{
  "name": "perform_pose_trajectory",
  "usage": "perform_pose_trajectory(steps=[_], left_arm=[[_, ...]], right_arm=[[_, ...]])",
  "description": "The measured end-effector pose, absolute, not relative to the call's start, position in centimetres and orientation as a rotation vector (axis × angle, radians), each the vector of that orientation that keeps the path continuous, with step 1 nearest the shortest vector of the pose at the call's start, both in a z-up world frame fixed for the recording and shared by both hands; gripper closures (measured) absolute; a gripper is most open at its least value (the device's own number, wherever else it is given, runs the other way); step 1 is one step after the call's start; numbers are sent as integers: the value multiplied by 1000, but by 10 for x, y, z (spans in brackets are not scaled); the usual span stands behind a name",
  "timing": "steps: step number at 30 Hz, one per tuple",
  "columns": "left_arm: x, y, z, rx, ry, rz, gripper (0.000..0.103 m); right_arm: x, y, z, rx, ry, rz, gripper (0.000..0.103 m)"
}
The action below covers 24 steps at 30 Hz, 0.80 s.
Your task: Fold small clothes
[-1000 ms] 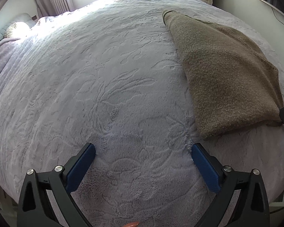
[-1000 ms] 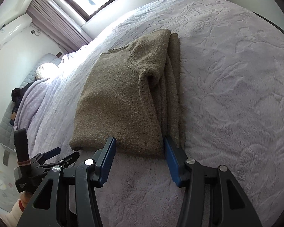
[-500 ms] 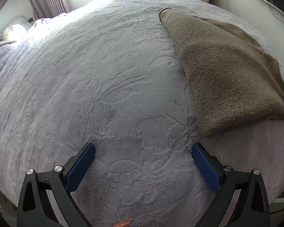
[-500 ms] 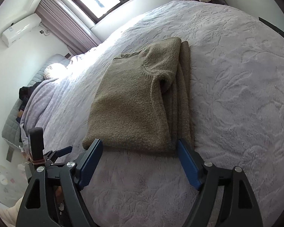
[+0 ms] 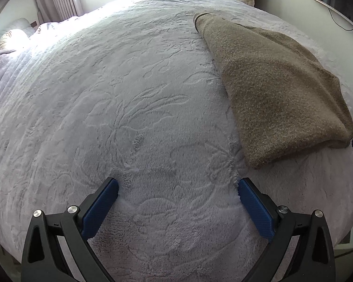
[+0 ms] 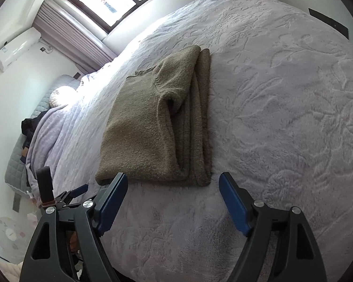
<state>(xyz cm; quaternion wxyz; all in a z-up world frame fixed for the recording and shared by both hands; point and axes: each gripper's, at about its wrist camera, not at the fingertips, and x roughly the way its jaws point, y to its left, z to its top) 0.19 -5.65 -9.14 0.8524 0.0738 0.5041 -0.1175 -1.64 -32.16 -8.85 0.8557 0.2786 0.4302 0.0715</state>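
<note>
The folded brown sweater lies on the bed. Both the left claw and the right claw gape wide, empty. The right claw's left fingertip perhaps overlaps the sweater's hem.

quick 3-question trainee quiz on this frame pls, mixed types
1. True or false: the right gripper is clamped on the folded brown knitted sweater.
2. What lies between the left gripper fingers? A) the sweater B) only the pale embossed plush bedspread C) a pillow
3. Fill in: seen from the left wrist, the sweater lies to the ____ of that gripper.

Key: 1 false, its fingers stand open, clear of the hem; 2 B; 3 right.
</note>
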Motion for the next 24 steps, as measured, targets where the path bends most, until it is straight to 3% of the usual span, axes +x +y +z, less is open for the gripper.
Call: perform_pose_trajectory(steps=[17, 24], left_arm=[[16, -54, -68, 136, 1075, -365, 1], [42, -34, -55, -23, 1058, -373, 1]], right_arm=[[-1, -340, -90, 606, 901, 147, 21], [5, -342, -88, 596, 899, 163, 21]])
